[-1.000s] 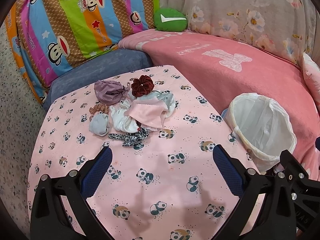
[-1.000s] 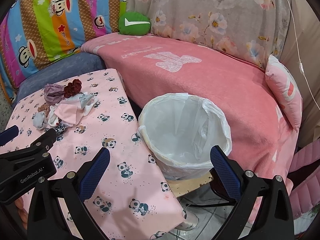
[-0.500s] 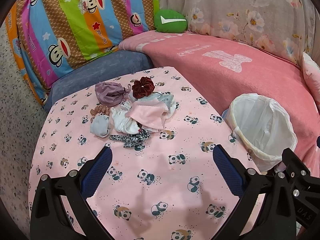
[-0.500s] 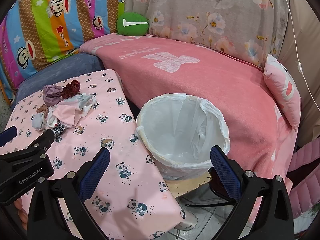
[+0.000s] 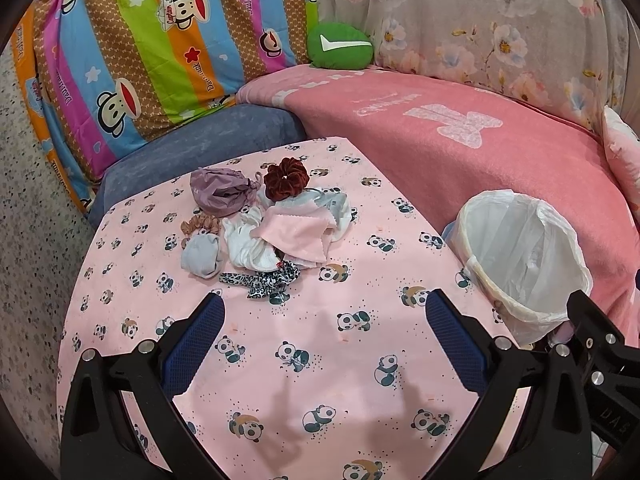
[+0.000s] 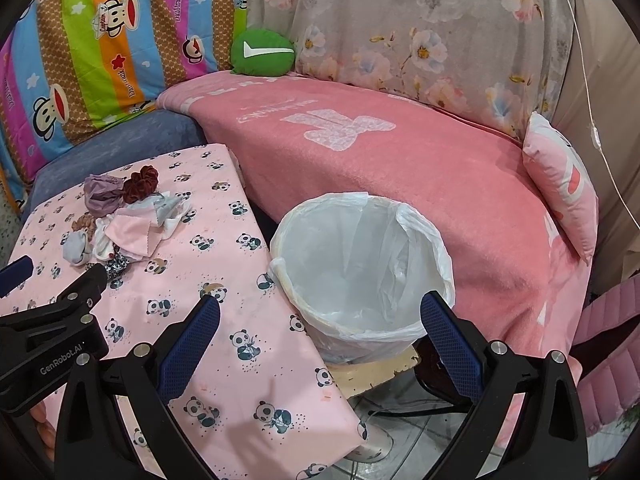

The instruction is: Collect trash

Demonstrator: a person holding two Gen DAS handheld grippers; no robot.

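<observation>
The left gripper (image 5: 324,312) hovers above a table, its blue-padded fingers (image 5: 194,338) spread wide and holding nothing. The right gripper (image 6: 320,312) hangs beside it over the table's edge, jaws likewise apart and empty; in its view the left tool's black body reads "GenRobot.AI".

Just beyond the left gripper lies the trash: a small heap of fabric scraps (image 5: 264,224) near the far middle of the table. A leopard-print strip (image 5: 260,280) sits nearest the fingers, with a pink cloth (image 5: 296,232), white and grey pieces, a mauve bundle (image 5: 218,192) and a dark red scrunchie (image 5: 286,180) piled touching one another behind it.

The table wears a pink tablecloth (image 5: 312,360) printed with small pandas. At its right edge, close against the cloth, a bin lined with a white plastic bag (image 6: 360,256) stands on a worn cream stool (image 6: 376,372), its mouth open.

Behind both runs a sofa draped in a pink blanket (image 6: 400,160) with pale lettering too faint to read. A green cushion (image 5: 340,46) with a white mark rests at the corner. To the left hangs a striped cartoon-monkey sheet (image 5: 140,40) printed "Paul Frank" and "Captain"; a grey floral cloth (image 6: 420,32) covers the backrest, and a pink pillow (image 6: 560,184) leans at the far right. Pale tiled floor shows below the stool.
</observation>
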